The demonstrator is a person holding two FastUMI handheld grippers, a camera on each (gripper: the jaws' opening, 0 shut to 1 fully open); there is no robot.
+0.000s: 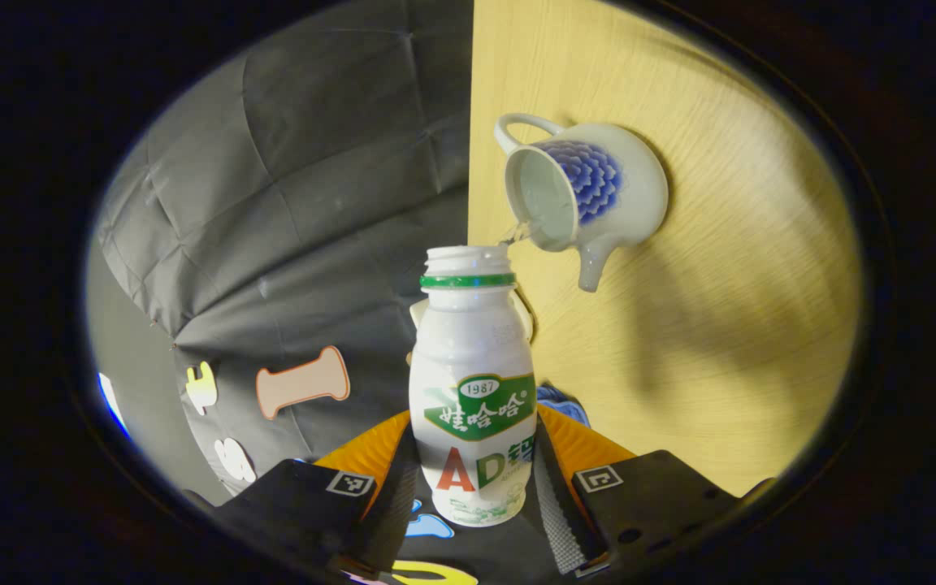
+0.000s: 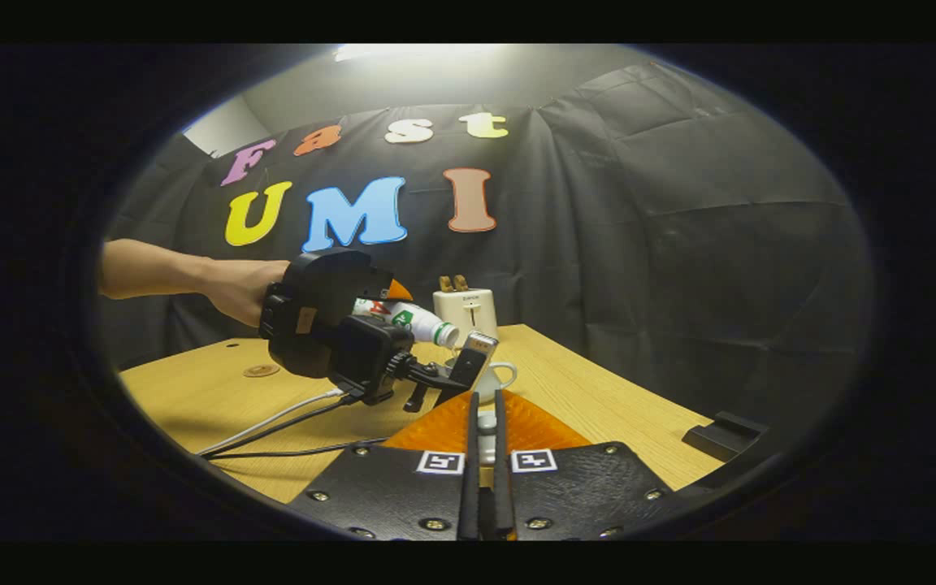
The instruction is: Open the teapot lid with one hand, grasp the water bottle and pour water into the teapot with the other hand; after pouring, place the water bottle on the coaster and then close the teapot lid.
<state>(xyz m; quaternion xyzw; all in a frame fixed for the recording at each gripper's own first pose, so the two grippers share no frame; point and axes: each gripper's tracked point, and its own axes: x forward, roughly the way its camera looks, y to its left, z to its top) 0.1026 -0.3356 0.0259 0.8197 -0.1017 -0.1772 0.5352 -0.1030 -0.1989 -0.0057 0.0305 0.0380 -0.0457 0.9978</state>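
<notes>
**Pouring water into the teapot**

Our left gripper (image 1: 472, 487) clenches the water bottle (image 1: 473, 382), tipped so its mouth meets the open teapot (image 1: 590, 195) on the wooden table (image 1: 744, 341). Our right gripper (image 2: 485, 426) pinches the small pale lid (image 2: 487, 424) clear above. We should keep the mouth over the opening, tilt gently, and hold the lid aside

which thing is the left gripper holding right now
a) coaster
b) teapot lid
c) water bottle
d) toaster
c: in the left gripper view the bottle sits clamped between the left gripper's fingers, its open mouth tipped at the teapot.
</notes>
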